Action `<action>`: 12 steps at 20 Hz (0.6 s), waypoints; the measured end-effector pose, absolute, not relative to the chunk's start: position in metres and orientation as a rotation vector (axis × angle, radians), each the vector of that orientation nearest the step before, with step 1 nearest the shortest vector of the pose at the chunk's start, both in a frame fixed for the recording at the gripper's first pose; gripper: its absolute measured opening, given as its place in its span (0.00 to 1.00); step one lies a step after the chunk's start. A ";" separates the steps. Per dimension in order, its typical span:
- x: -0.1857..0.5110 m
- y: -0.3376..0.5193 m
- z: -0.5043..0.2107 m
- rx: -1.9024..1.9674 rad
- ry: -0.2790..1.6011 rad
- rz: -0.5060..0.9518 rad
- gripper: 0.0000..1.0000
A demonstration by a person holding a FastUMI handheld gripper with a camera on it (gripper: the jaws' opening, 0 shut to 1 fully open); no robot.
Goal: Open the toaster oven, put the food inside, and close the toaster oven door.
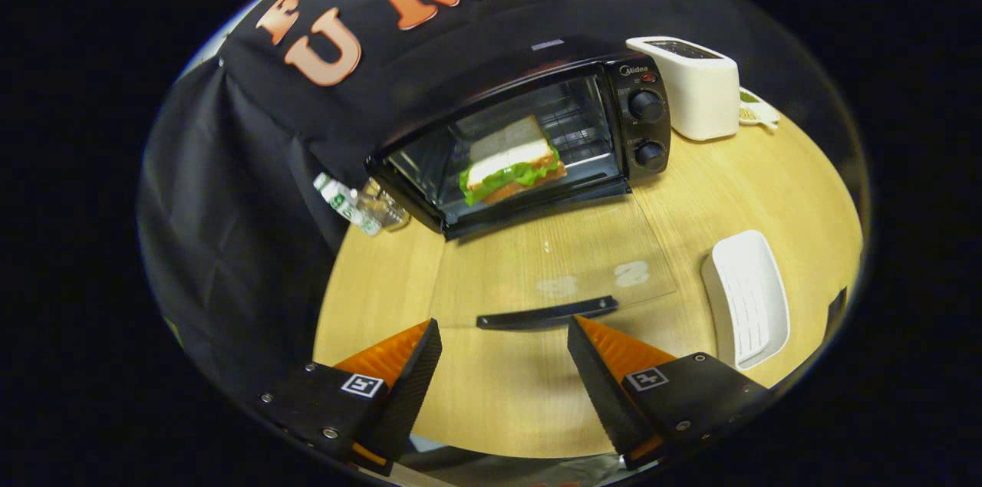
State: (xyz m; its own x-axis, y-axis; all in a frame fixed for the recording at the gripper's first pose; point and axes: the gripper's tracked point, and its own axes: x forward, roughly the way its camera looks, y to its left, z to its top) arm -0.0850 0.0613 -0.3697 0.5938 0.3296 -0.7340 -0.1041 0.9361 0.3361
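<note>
Tool (502,333) open; sandwich (512,161) beyond, inside oven (529,138).

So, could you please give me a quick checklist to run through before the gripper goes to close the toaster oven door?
1. Sandwich fully inside the toaster oven: ok.
2. Glass door folded down flat over the table: ok.
3. Door handle free, just ahead of the fingers: ok.
4. Gripper open and holding nothing: ok.
5. White tray off the door's swing path, beside it: ok.
6. Room under the handle for a finger: cannot tell.
</note>
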 end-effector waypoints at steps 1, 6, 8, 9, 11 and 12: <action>-0.093 0.060 -0.379 0.206 0.919 0.256 0.98; -0.110 0.053 -0.410 0.011 0.966 0.229 0.99; -0.103 0.051 -0.419 -0.017 0.967 0.189 0.99; -0.091 0.056 -0.424 -0.026 0.967 0.170 0.99; -0.091 0.047 -0.432 -0.042 0.975 0.137 0.99; -0.088 0.048 -0.436 -0.043 0.987 0.130 0.99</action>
